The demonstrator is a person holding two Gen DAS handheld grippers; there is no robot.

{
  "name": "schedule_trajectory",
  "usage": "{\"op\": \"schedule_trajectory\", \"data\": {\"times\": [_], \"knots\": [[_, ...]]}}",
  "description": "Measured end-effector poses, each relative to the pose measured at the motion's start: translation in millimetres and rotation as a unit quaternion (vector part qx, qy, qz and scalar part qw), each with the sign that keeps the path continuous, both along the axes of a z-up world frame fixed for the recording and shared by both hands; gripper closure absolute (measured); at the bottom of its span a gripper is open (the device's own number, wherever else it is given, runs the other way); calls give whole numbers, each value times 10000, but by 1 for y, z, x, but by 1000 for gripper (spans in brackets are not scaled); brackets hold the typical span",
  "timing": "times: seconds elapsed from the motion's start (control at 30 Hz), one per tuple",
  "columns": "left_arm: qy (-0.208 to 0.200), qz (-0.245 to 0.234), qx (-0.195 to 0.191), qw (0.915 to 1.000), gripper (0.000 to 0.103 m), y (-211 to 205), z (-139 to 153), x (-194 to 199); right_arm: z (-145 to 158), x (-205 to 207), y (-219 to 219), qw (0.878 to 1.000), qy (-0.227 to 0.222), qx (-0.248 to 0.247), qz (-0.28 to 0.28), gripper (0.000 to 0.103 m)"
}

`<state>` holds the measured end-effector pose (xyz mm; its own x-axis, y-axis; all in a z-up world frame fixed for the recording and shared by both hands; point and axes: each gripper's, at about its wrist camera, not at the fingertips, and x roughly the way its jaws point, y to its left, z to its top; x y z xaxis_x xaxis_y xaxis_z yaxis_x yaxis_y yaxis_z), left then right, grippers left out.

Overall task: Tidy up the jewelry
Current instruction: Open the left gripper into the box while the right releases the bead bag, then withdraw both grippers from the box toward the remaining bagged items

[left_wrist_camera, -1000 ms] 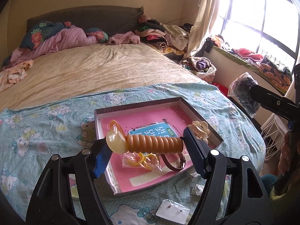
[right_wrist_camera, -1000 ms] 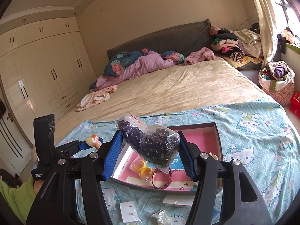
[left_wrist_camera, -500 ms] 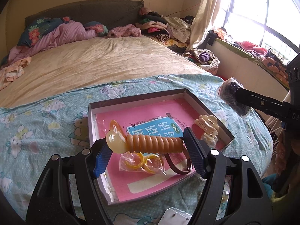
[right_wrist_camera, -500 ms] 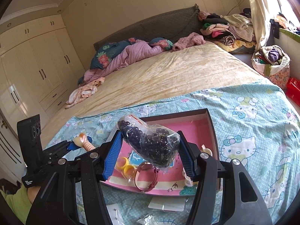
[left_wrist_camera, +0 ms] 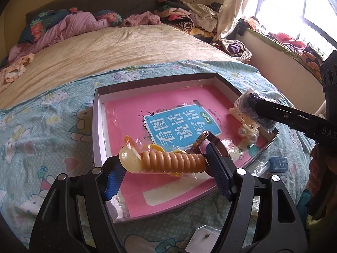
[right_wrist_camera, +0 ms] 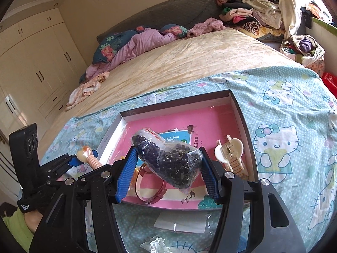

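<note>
Beads fill the clear bag (right_wrist_camera: 170, 164) that my right gripper (right_wrist_camera: 166, 172) has clamped between its two blue pads (right_wrist_camera: 125, 174), the bag bulging above and below them and hanging over the near half of the shallow box (right_wrist_camera: 242, 118). My left gripper (left_wrist_camera: 168, 164) is clamped on the orange ribbed bracelet (left_wrist_camera: 172, 161), which lies crosswise from one pad (left_wrist_camera: 114, 176) to the other with its pale round end against the left one; it is wrapped in thin plastic and held above the near left part of the box (left_wrist_camera: 96, 126). From the left wrist camera I see the pink booklet (left_wrist_camera: 168, 113) with its blue label covering the box floor, a yellow ring (left_wrist_camera: 155, 147) and a brown strap just behind the bracelet, and the cream hair clip (left_wrist_camera: 245, 124) near the right wall, with the right gripper's finger and its bead bag (left_wrist_camera: 249, 107) above that corner. From the right wrist camera the hair clip (right_wrist_camera: 230, 154) lies beside the right wall of the box, and a pink watch strap (right_wrist_camera: 151, 187) curls on the booklet (right_wrist_camera: 210, 122) under the bead bag. The box rests on the blue cartoon-print blanket (right_wrist_camera: 284, 109) spread over the foot of the bed (right_wrist_camera: 189, 61). On the blanket in front of the box lie a small white card (left_wrist_camera: 203, 238), a little blue box (left_wrist_camera: 278, 163) and a flat clear packet (right_wrist_camera: 180, 221). The left gripper (right_wrist_camera: 84, 158) shows at the left of the right camera's view, holding the bracelet (right_wrist_camera: 92, 158) beside the box's left wall.
</note>
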<state>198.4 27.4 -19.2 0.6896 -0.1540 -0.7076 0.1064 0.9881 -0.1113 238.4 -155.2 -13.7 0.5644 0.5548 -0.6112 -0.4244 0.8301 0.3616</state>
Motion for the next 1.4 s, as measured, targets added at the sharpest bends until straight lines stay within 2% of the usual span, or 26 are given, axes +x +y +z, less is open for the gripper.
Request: {"op": "schedule_trajectory", "data": {"times": [0.4,0.67,0.73,0.87,1.1,1.2,1.4], "knots": [[271,114,108,9995,39,10,-25,-15,-23,9,10,9996,206,-188,-2,46],[278,130,79,9995,38,8,-26,-13,-35,13,15,9987,413,-281,30,43],[287,132,76,9995,38,8,-26,-12,-34,12,14,9988,418,-238,2,36],[303,135,103,9994,38,6,-27,-12,-21,5,4,9997,215,-108,-84,28],[190,125,84,9997,24,2,-14,-21,-1,-15,-34,9994,137,144,-300,19],[99,77,69,9999,17,0,-5,-29,4,-26,-50,9991,123,216,-348,17],[-30,1,88,10000,11,-5,9,-52,21,-47,-69,9987,-65,217,-448,16]]}}
